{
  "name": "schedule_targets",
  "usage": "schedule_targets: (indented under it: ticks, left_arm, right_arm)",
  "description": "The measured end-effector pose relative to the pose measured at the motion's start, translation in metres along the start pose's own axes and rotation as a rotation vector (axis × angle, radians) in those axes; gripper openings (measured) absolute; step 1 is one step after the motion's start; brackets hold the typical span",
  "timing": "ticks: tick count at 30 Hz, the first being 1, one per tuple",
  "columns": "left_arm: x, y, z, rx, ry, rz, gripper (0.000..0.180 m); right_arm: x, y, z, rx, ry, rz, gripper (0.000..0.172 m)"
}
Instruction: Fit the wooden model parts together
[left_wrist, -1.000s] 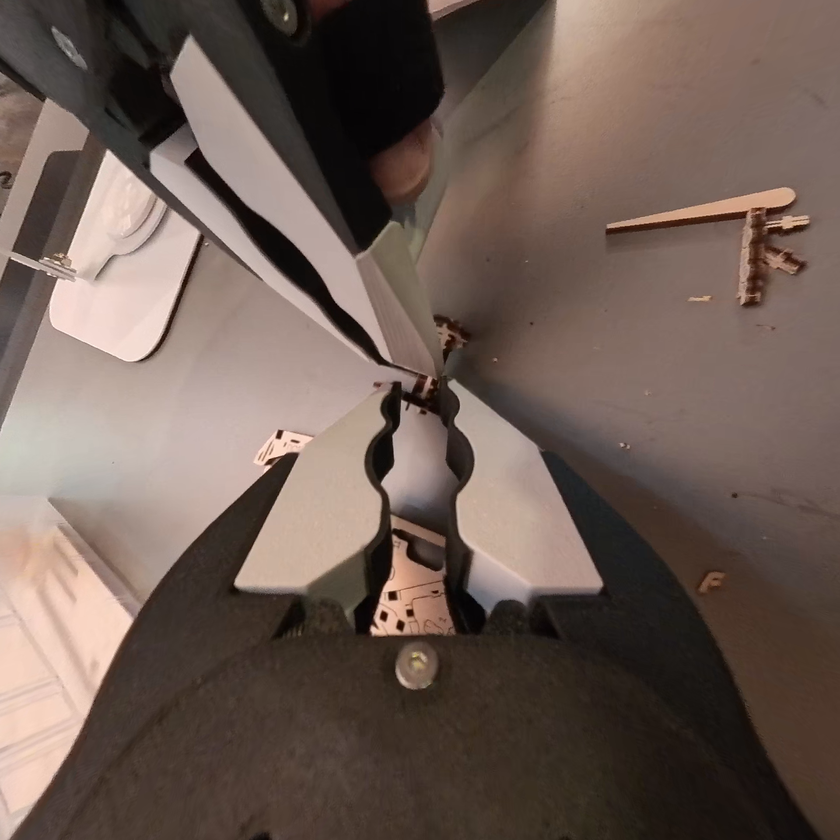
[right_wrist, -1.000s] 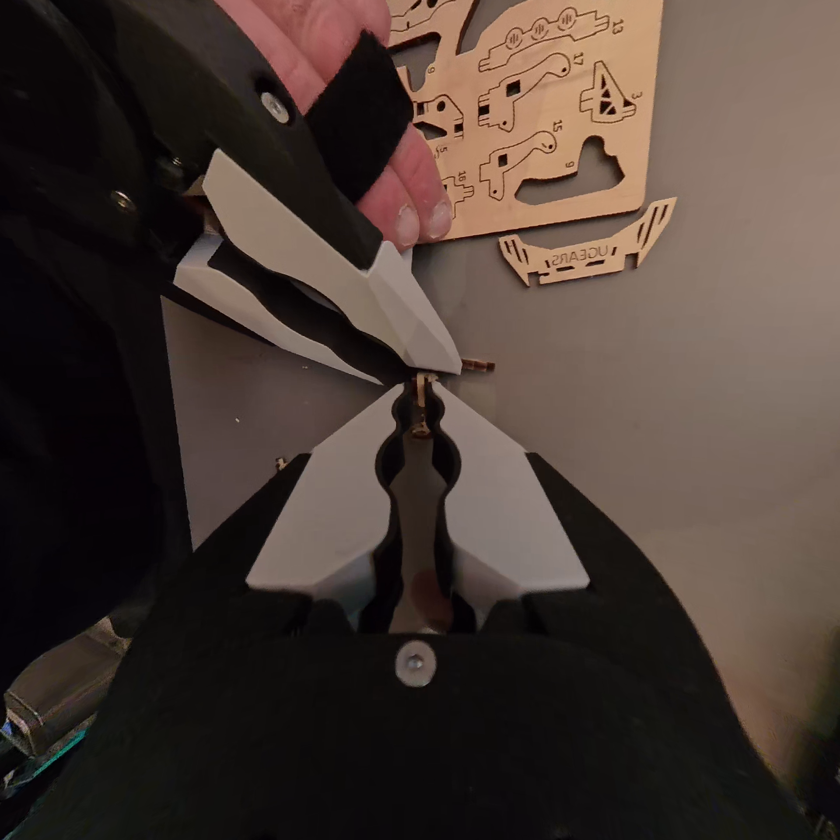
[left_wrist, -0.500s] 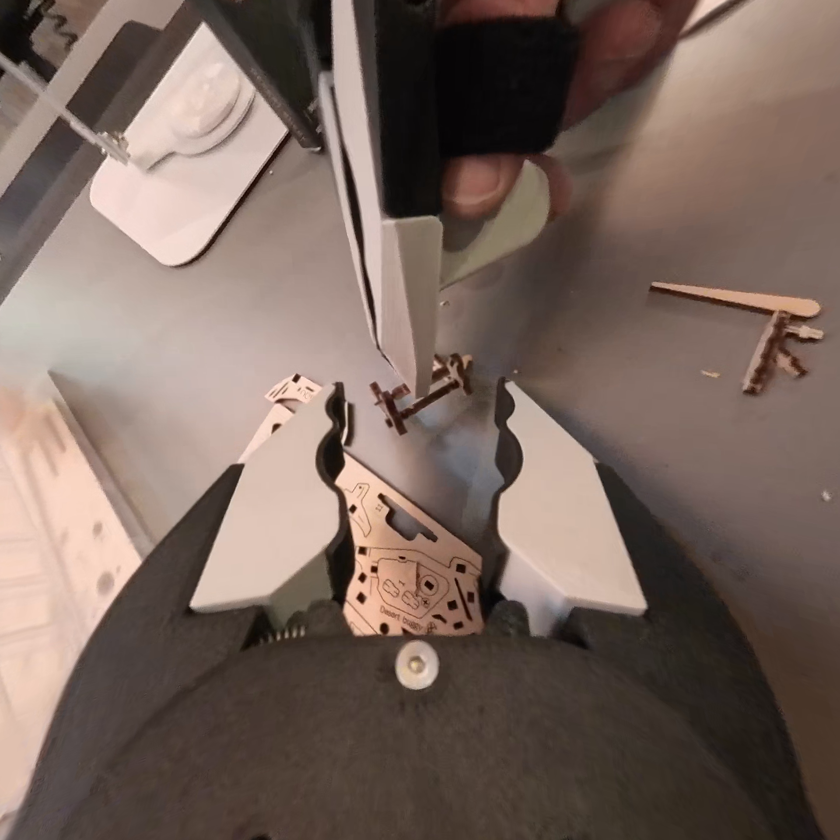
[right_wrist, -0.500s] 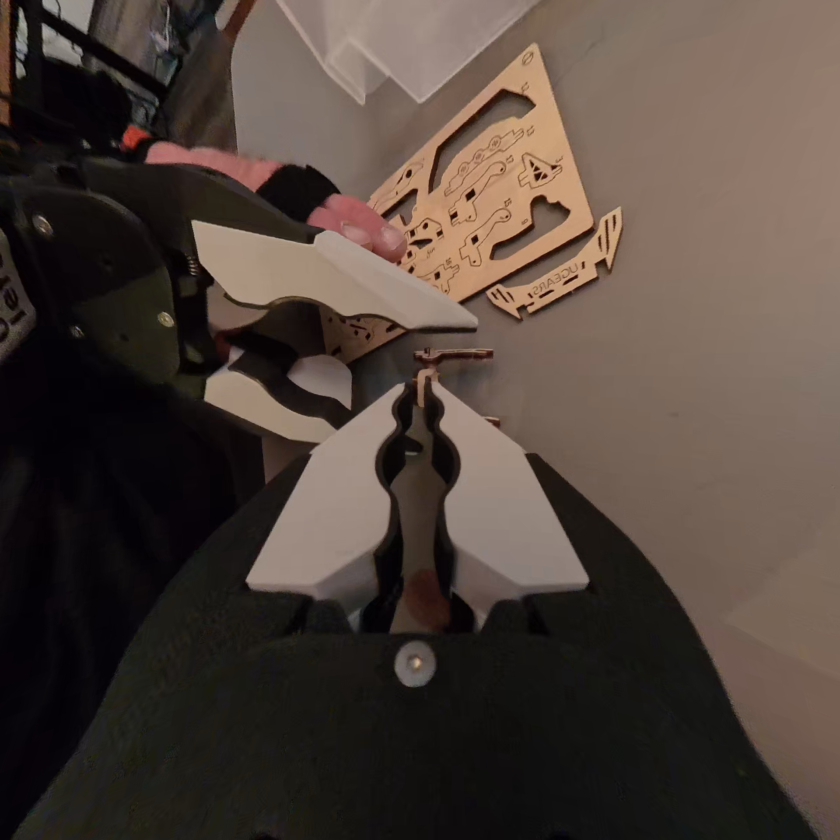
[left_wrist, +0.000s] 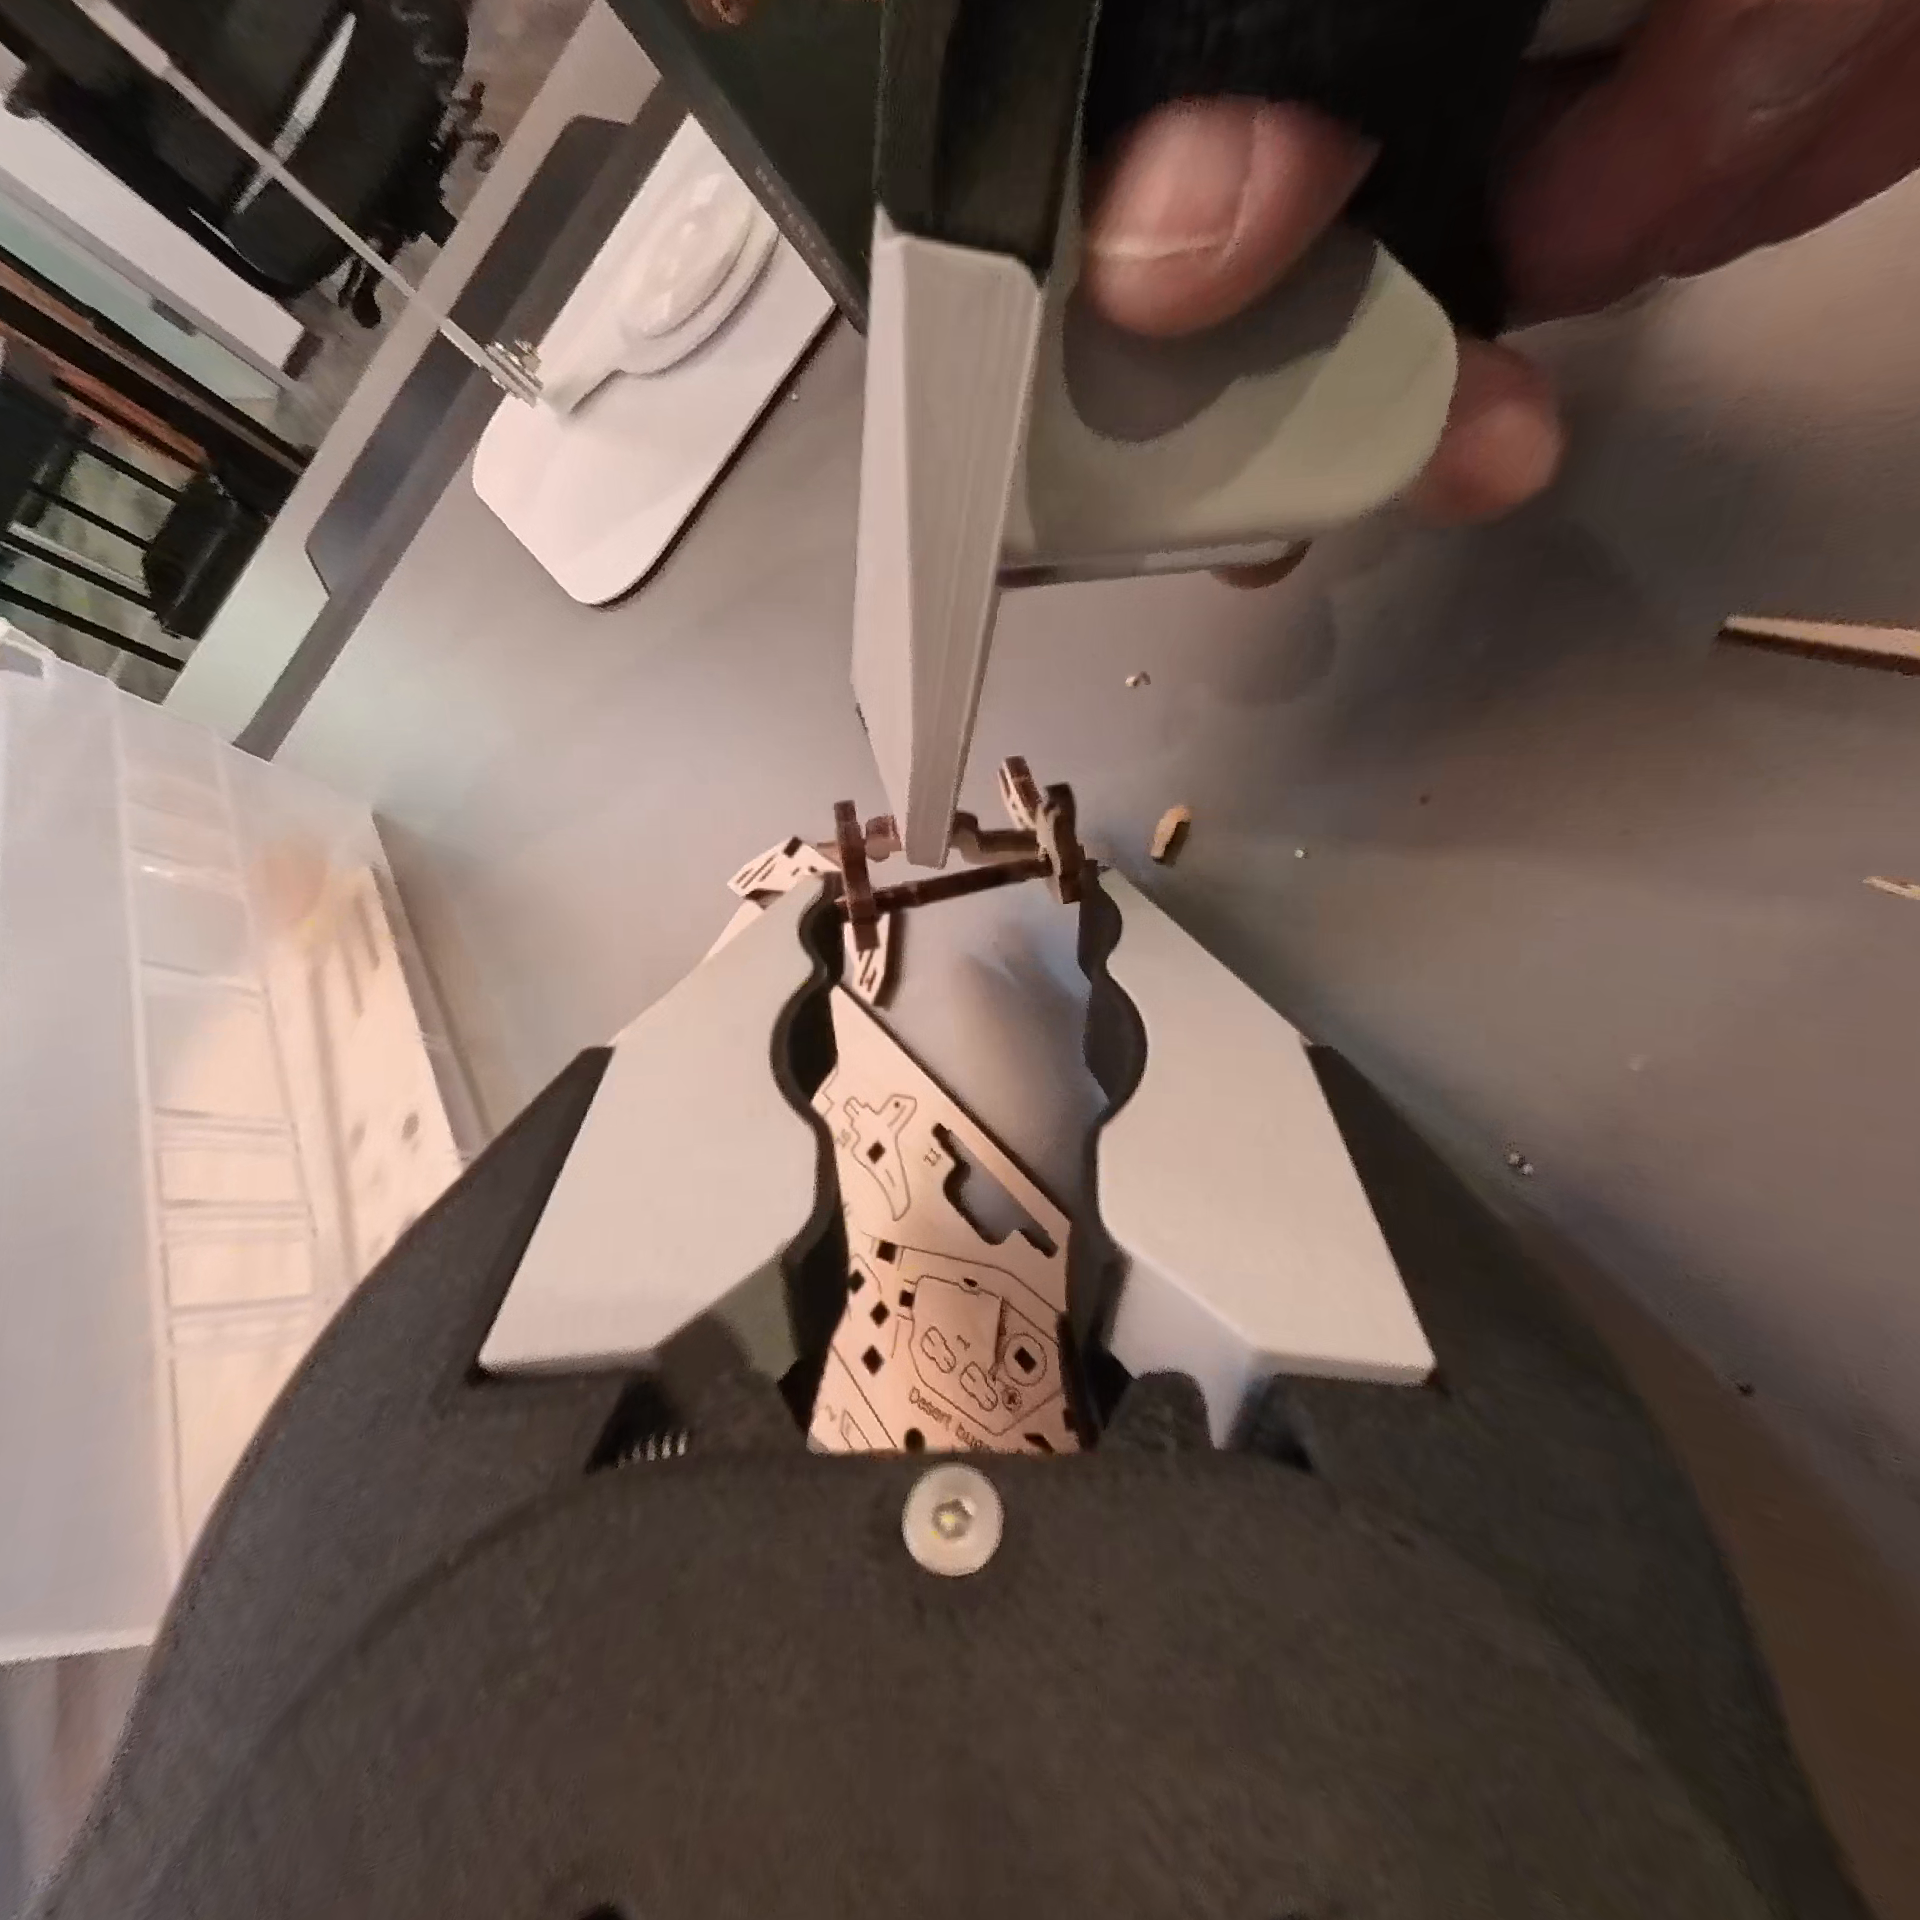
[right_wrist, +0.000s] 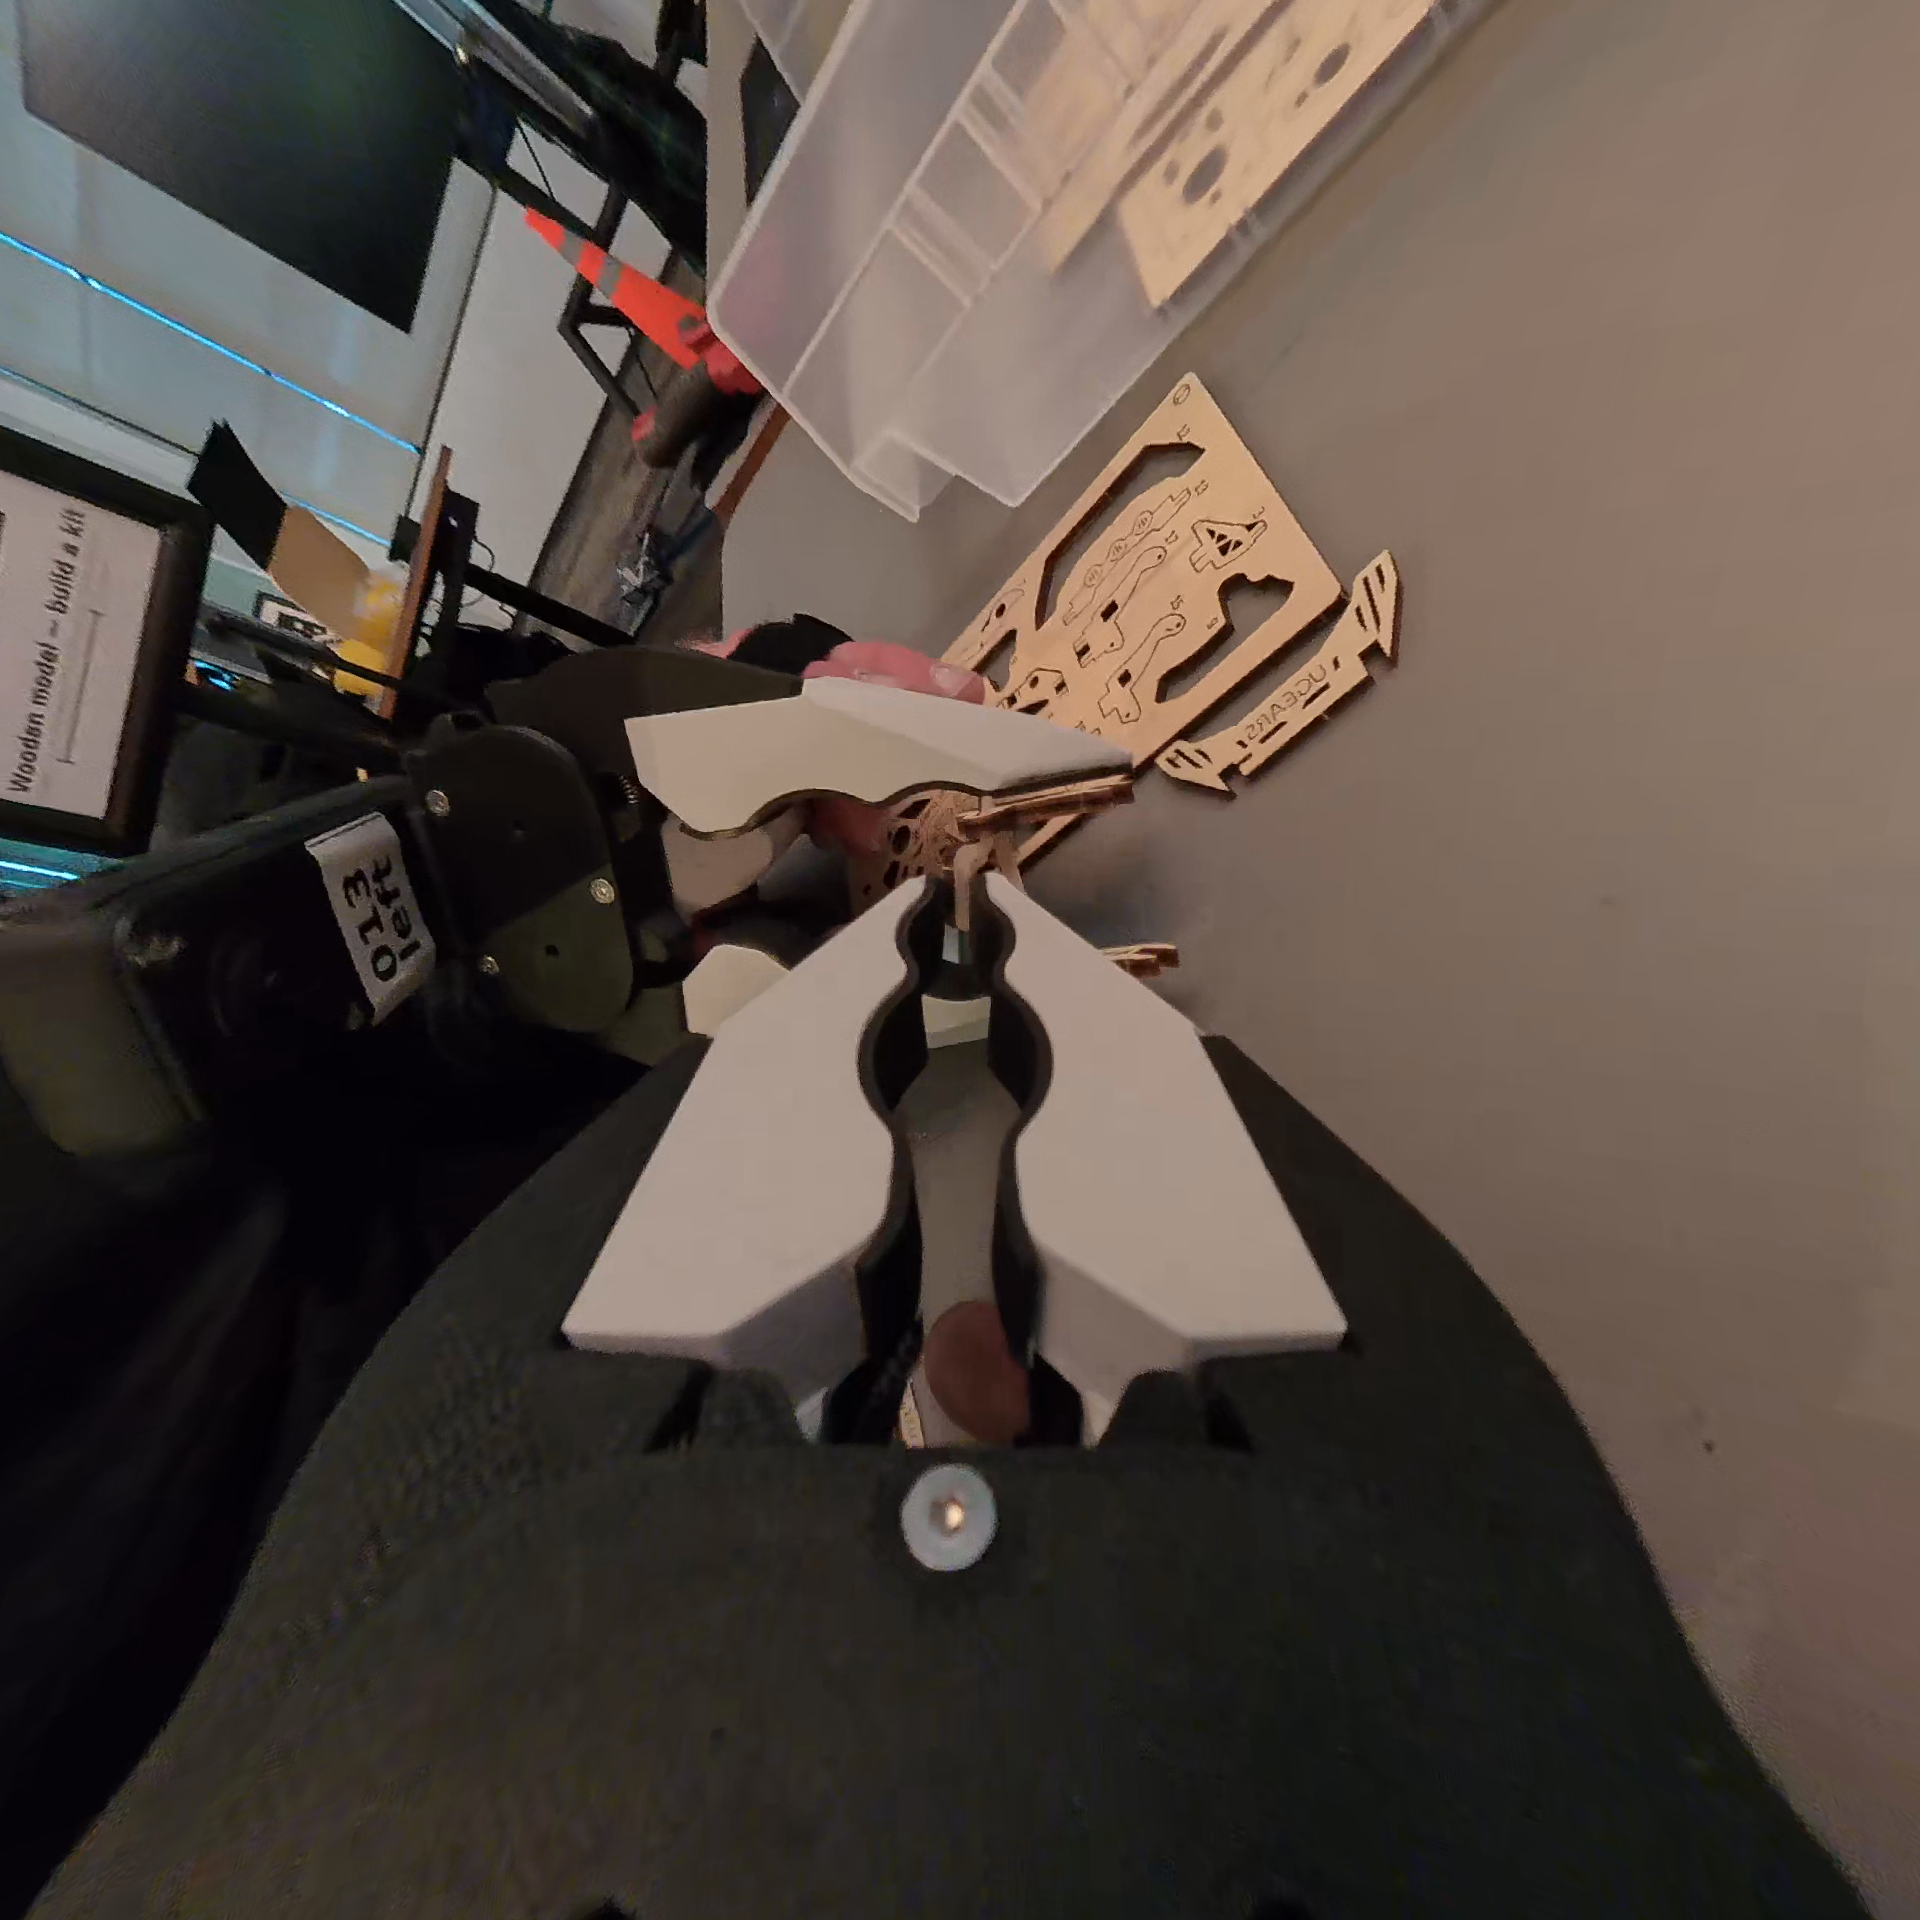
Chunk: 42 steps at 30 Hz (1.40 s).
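A small wooden axle assembly (left_wrist: 961, 883), a thin rod with a shaped piece at each end, hangs above the grey table (left_wrist: 1455, 935). My right gripper (left_wrist: 928, 847) comes down from above, shut on a thin strip in the assembly's middle. In the right wrist view that strip (right_wrist: 966, 899) sits pinched between the right gripper's (right_wrist: 961, 883) tips. My left gripper (left_wrist: 956, 904) spans the assembly lengthwise, one fingertip against each end piece. The left gripper's upper finger (right_wrist: 883, 743) lies flat on the assembly's top end (right_wrist: 1049, 800); its lower fingertip is hidden.
A laser-cut wooden sheet (left_wrist: 935, 1247) lies under the left gripper; it also shows in the right wrist view (right_wrist: 1195, 592), next to a loose arrow-ended part (right_wrist: 1299, 696). A clear plastic box (right_wrist: 987, 208) stands at the back. A white pad (left_wrist: 644, 416) and a wooden stick (left_wrist: 1818, 644) lie on the table. Left and right tips are no more than a few centimetres apart. From the left gripper's tips to the wooden stick (left_wrist: 1818, 644) is close to 10 cm.
My left gripper let go of the assembly and opened wide, then narrowed its jaws onto the assembly's two ends. My right gripper kept hold of the strip and tilted.
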<state>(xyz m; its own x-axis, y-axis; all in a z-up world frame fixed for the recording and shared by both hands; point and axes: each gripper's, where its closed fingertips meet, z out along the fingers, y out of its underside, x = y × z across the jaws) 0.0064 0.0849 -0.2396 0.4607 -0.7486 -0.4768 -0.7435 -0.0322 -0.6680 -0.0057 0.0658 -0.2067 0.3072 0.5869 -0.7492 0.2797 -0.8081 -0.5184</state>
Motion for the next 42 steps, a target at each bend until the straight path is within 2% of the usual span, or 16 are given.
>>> schedule_targets:
  ticks: [7, 21, 34, 38, 42]
  left_arm:
    - [-0.004, -0.005, -0.003, 0.040, -0.011, 0.017, 0.043]
    - [-0.001, -0.022, -0.023, 0.225, 0.139, 0.022, 0.043]
    - [0.001, -0.040, -0.047, 0.402, 0.276, -0.044, 0.043]
    - [0.004, -0.043, -0.050, 0.427, 0.302, -0.047, 0.043]
    - [0.005, -0.044, -0.051, 0.429, 0.306, -0.042, 0.043]
  right_arm:
    - [-0.005, -0.003, -0.004, 0.017, -0.032, -0.017, 0.002]
    - [-0.027, -0.006, -0.009, 0.036, -0.204, -0.042, 0.002]
    - [-0.052, -0.007, -0.016, 0.098, -0.400, -0.038, 0.002]
    - [-0.055, -0.005, -0.018, 0.104, -0.415, -0.035, 0.002]
    - [-0.054, -0.004, -0.019, 0.095, -0.342, -0.084, 0.008]
